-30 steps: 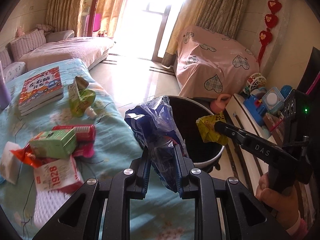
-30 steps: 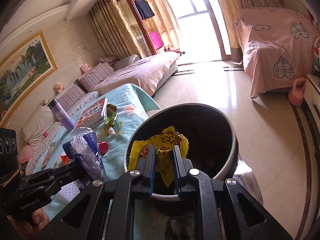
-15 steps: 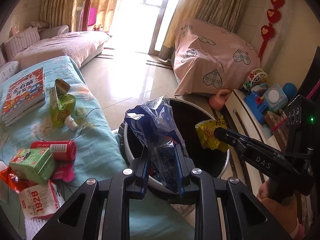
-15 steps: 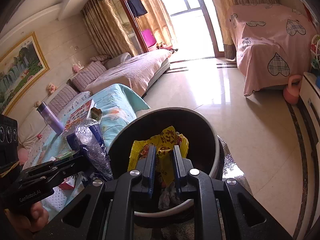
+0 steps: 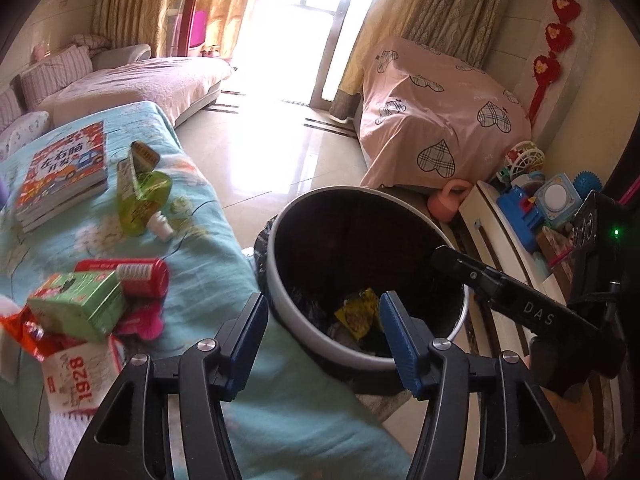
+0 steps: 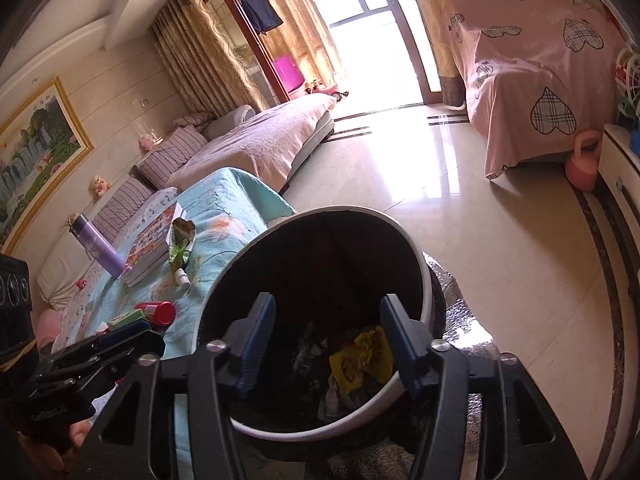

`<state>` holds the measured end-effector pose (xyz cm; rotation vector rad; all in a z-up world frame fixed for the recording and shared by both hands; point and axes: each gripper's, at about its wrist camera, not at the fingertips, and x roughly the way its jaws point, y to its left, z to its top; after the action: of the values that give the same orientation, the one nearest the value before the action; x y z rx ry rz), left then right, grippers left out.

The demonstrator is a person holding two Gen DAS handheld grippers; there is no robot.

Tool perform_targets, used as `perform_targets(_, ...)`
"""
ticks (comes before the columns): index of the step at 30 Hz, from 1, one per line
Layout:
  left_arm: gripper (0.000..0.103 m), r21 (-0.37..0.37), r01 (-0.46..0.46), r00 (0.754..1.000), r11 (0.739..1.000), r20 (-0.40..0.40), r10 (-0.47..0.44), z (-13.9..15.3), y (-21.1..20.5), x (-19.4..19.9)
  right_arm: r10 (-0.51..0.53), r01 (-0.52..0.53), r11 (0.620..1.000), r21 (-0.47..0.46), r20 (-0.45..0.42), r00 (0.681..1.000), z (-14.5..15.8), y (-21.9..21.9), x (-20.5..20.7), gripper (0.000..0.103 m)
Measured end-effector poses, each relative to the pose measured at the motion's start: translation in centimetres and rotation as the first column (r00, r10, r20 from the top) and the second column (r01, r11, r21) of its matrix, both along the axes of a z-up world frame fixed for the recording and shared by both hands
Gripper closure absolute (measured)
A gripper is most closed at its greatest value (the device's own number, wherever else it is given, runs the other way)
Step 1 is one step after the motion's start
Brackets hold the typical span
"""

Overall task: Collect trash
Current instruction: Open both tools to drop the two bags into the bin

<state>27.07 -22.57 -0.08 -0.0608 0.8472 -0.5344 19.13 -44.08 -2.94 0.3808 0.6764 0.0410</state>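
Left tool (image 5: pixel 322 328): jaws opening, nothing between them; the blue bag it clamped a second ago is gone. Right tool (image 6: pixel 326 340): jaws opening, empty; its yellow wrapper (image 6: pixel 362 360) now lies below, inside the trash bin (image 6: pixel 424 276). Left of both tools, tabletop (image 5: pixel 208 240): red can (image 5: pixel 132 278), green carton (image 5: pixel 78 310) remain.

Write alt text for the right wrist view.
The right gripper, jaws opening and empty, hangs over a round trash bin holding a yellow wrapper. Left of it, a teal-covered table carries a red can.
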Motion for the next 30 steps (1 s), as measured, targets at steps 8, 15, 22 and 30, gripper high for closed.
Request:
perform_targets(8, 0.041, -0.032, -0.051, 0.999, 0.998, 0.009, 0.051, 0.8, 4.7, -4.3, 0.031, -0.031, 0.999, 0.025, 0.028, 0.999, 0.5, 2.6, -1.8, 0.014)
perform_targets(15, 0.041, -0.055, -0.102, 0.995, 0.993, 0.012, 0.103, 1.7, 9.4, -8.1, 0.080, -0.081, 0.996, 0.043, 0.026, 0.996, 0.3, 6.0, -3.2, 0.012)
perform_targets(22, 0.035, -0.053, -0.186, 0.982, 0.981, 0.020, 0.187, 2.2, 13.7, -11.5, 0.131, -0.131, 0.990, 0.048, 0.011, 0.991, -0.1, 9.2, -4.0, 0.012)
perform_targets(30, 0.027, -0.046, -0.277, 0.961, 0.960, -0.032, 0.276, 1.3, 17.5, -12.5, 0.191, -0.190, 0.981, 0.046, -0.011, 0.982, -0.8, 12.8, -3.9, 0.012)
